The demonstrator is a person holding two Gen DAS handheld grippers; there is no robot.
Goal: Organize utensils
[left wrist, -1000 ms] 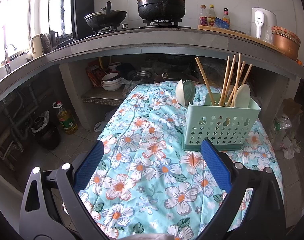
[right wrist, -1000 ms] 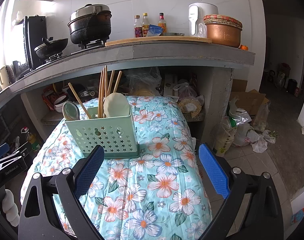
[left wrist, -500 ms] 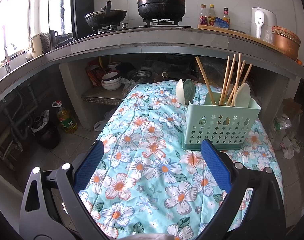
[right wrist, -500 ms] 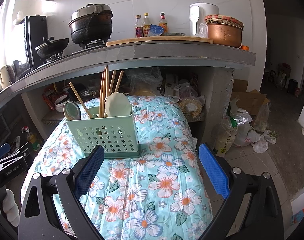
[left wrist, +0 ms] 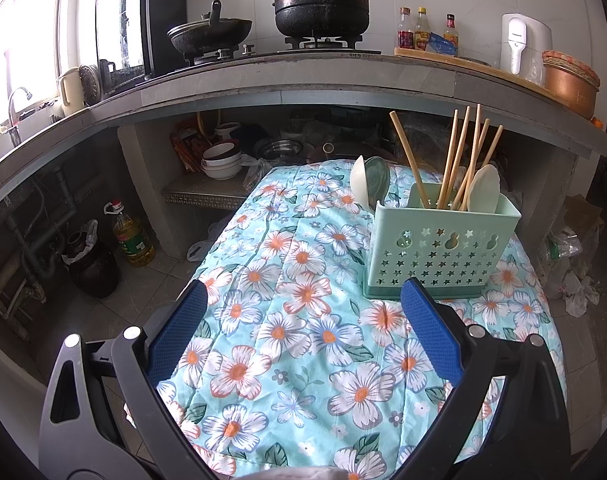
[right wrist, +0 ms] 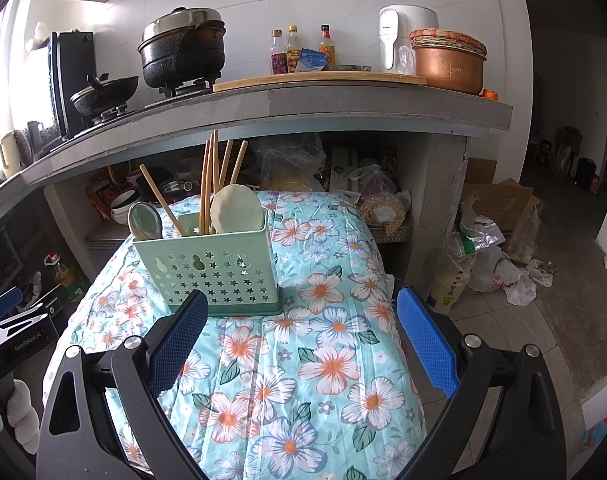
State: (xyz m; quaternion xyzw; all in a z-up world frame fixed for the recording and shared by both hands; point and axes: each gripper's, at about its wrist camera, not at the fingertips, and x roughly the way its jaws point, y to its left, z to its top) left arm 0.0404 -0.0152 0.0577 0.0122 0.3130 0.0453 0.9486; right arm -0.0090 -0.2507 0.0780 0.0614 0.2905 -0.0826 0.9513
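A mint-green perforated utensil holder [left wrist: 439, 250] stands upright on the floral tablecloth [left wrist: 303, 320]; it also shows in the right wrist view [right wrist: 211, 266]. Several wooden chopsticks [left wrist: 459, 156] and pale spoons [left wrist: 483, 188] stick up out of it. A greenish spoon [right wrist: 145, 220] leans at its left end. My left gripper [left wrist: 303, 292] is open and empty, just in front of the holder. My right gripper [right wrist: 299, 300] is open and empty, its left finger [right wrist: 177, 336] overlapping the holder's lower corner in view.
A grey stone counter [left wrist: 263, 80] overhangs the table's far end, with pots, bottles and a copper pot [right wrist: 447, 60] on it. Bowls [left wrist: 221, 160] and bags sit on the shelf beneath. The left gripper body [right wrist: 11, 328] shows at the table's left edge.
The right gripper has edged slightly forward and left towards the holder. The left gripper's view is nearly unchanged. Both stay open.
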